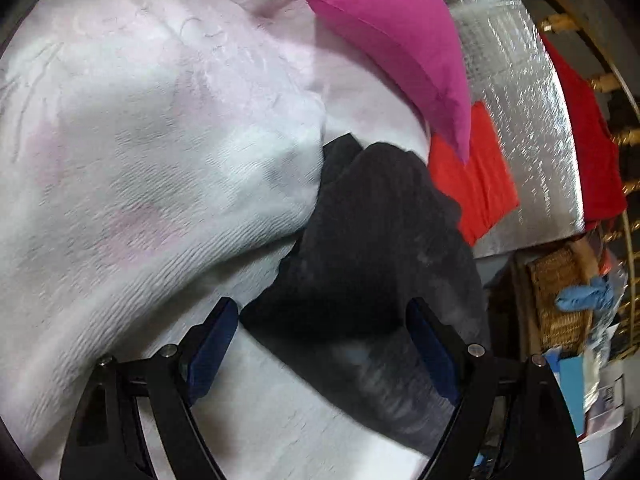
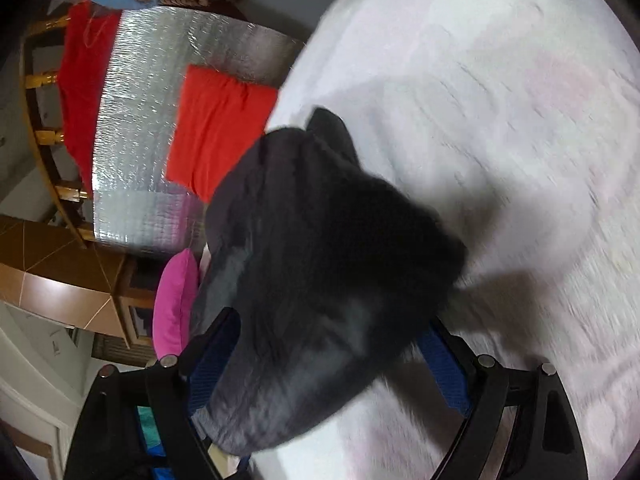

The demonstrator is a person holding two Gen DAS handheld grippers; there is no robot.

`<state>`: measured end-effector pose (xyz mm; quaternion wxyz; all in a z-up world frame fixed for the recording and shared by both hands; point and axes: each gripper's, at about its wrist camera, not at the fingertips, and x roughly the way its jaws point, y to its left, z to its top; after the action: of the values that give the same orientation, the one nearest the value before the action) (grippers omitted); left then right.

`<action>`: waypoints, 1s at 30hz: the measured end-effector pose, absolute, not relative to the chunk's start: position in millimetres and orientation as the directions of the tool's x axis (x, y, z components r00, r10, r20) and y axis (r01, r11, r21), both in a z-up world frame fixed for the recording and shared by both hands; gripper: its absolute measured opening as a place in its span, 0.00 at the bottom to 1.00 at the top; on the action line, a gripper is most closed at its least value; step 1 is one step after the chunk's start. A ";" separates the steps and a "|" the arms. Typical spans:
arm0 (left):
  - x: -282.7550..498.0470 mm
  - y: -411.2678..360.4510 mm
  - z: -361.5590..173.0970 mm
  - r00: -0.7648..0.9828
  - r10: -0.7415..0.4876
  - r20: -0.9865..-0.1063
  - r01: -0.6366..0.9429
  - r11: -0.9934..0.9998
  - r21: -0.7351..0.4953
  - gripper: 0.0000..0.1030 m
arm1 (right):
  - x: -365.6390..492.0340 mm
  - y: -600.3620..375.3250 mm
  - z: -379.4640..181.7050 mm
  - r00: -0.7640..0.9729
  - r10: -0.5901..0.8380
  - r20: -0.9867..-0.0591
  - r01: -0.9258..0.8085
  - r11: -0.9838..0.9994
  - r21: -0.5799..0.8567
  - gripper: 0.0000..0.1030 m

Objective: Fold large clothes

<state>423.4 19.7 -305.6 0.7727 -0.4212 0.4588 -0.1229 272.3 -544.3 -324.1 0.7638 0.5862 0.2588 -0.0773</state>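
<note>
A dark grey garment (image 1: 372, 252) lies bunched on a pale pink-white bedspread (image 1: 140, 140). My left gripper (image 1: 324, 344) is open, its blue pads spread wide just above the garment's near edge. In the right wrist view the same grey garment (image 2: 320, 260) fills the middle, blurred. My right gripper (image 2: 332, 364) is open with the cloth lying between and over its blue pads (image 2: 212, 360); the jaws are wide apart, so nothing is pinched.
A magenta pillow (image 1: 392, 44) rests on the bedspread (image 2: 500, 140), with a folded orange-red cloth (image 1: 476, 184) on a silver foil sheet (image 1: 516, 92) beyond it. A red garment (image 1: 588, 152) hangs over a wooden rail. A wicker basket (image 1: 560, 300) stands at right.
</note>
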 end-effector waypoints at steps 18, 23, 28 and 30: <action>436.3 16.8 -301.6 0.644 -0.512 -0.569 -0.201 0.604 -0.771 0.33 | 301.9 -544.3 -305.6 0.867 0.049 -0.496 0.421 0.460 0.781 0.36; 424.1 19.4 -282.5 0.640 -0.496 -0.587 -0.177 0.648 -0.741 0.28 | 291.6 -536.7 -292.9 0.868 0.054 -0.493 0.416 0.461 0.783 0.35; 397.8 21.1 -267.8 0.634 -0.482 -0.605 -0.164 0.681 -0.713 0.28 | 269.8 -532.6 -290.1 0.861 0.063 -0.504 0.428 0.447 0.786 0.35; 387.3 22.6 -266.8 0.627 -0.482 -0.612 -0.166 0.685 -0.710 0.27 | 260.1 -532.4 -288.7 0.858 0.065 -0.509 0.431 0.447 0.784 0.35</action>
<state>387.3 22.6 -266.8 0.8155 -0.3851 0.4211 -0.0968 260.1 -532.4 -288.7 0.8157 0.5136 0.2414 -0.1122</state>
